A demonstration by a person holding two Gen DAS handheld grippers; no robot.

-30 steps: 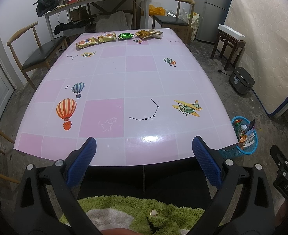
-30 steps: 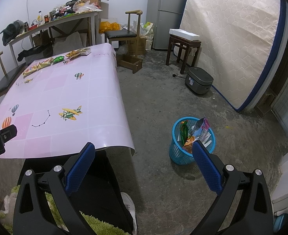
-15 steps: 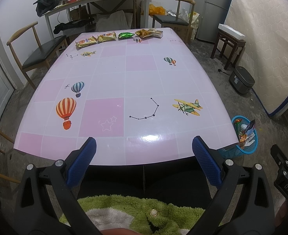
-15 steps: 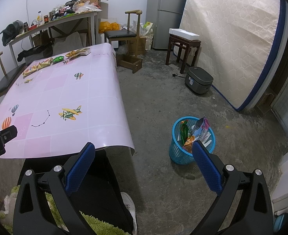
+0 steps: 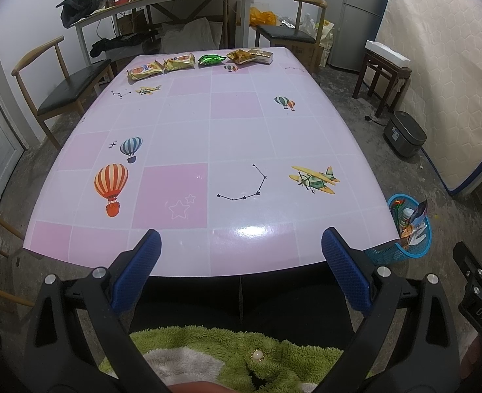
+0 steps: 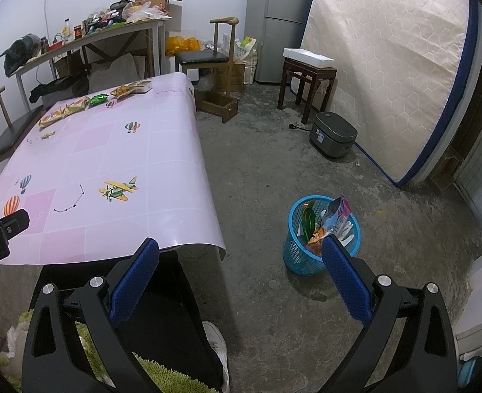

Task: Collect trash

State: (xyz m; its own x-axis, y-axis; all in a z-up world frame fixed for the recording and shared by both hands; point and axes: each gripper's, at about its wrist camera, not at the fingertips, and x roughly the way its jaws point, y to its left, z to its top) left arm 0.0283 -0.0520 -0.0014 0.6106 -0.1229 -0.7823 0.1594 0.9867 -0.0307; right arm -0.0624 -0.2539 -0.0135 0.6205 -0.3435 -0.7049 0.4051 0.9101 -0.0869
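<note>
Both my claws, left claw (image 5: pixel 241 255) and right claw (image 6: pixel 241 258), gape wide and empty; I should reach for the 5 wrappers (image 5: pixel 178 62) along the worktop's (image 5: pixel 241 131) far edge, then the basket (image 6: pixel 293 258).

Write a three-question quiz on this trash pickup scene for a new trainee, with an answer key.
1. True or false: the left gripper holds a wrapper.
2. Where does the blue basket stand? A) on the pink table B) on the floor beside the table C) on a chair
3. Fill in: the green wrapper lies at the table's ____ edge, in a row with the other snack packets.

Key:
1. False; both it and the right gripper are open and empty.
2. B
3. far
</note>
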